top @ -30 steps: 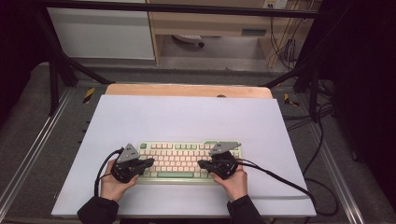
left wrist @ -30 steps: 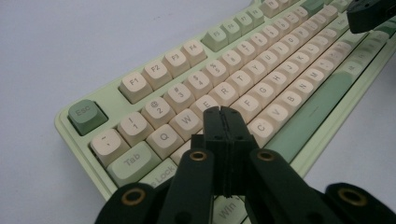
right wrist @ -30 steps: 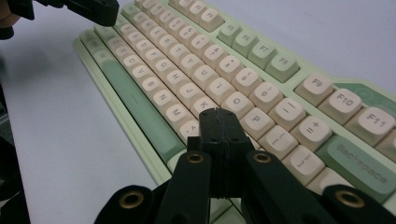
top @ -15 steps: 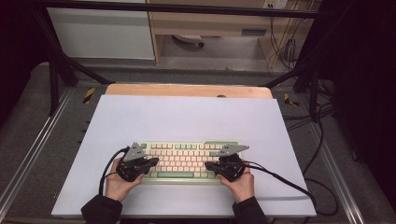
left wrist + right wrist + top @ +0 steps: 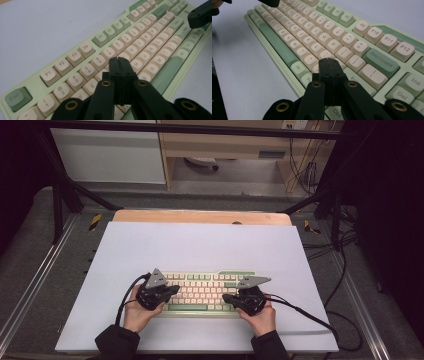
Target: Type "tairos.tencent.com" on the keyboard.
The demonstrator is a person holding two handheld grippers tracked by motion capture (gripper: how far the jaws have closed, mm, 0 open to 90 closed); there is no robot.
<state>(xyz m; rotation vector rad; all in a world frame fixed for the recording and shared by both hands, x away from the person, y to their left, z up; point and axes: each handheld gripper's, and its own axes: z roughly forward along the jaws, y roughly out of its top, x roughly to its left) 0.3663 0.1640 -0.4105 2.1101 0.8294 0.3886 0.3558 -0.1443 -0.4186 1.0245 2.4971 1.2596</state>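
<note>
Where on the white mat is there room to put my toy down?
The white mat is bare between the keyboard and the wooden strip, and beside both keyboard ends. The near edge is crowded with hands.

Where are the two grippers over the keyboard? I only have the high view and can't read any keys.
Observer: The left gripper has its jaws pressed together, tip over the letter rows just below the number keys, near the 5 key.
Operator: And the right one?
Observer: The right gripper is shut too, with nothing between the jaws. Its tip sits near the bottom right of the letter block, between the Alt key and the Backspace key.
Operator: Any keycaps missing?
Observer: None that I can see on the keyboard; the rows in both gripper views look complete, with cream letter keys and a green spacebar.
</note>
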